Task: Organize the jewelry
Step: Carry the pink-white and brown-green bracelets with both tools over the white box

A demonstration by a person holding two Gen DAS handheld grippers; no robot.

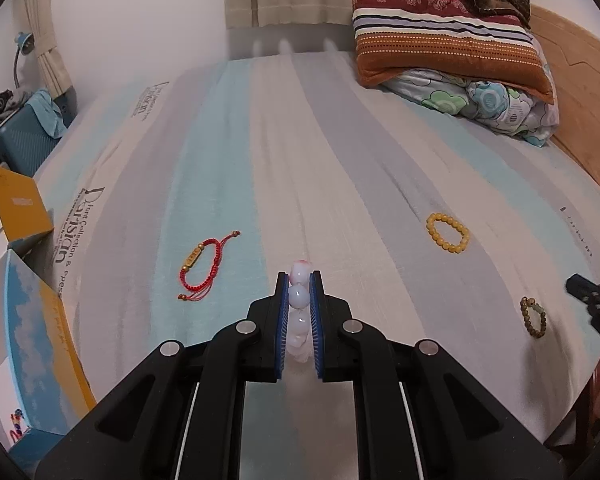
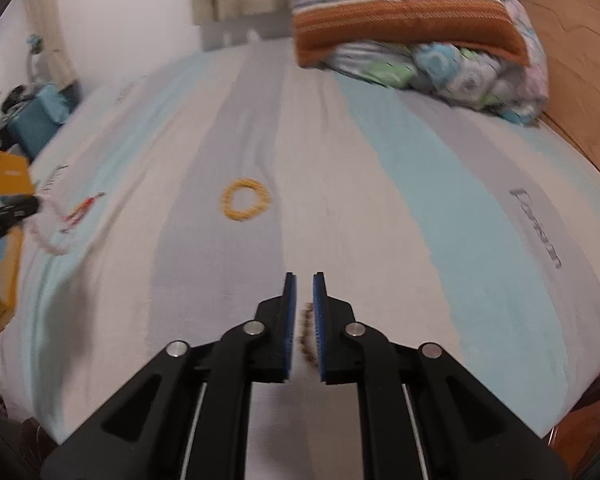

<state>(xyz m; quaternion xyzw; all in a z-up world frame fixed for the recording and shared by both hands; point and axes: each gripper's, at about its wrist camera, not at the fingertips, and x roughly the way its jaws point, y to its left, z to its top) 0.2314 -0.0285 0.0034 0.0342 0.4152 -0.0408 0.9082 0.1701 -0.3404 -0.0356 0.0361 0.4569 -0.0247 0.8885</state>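
The middle of the bed (image 1: 300,140) is left open for passage. It is hemmed by stacked pillows (image 1: 448,36) at the far right and cardboard boxes (image 1: 24,208) along the left edge.

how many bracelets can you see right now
4: white bead bracelet clamped in the left gripper; red cord one, yellow bead one and brown bead one lying on the bed. None seem hidden.

Black left gripper (image 1: 299,280), blue-lined jaws, silver screws
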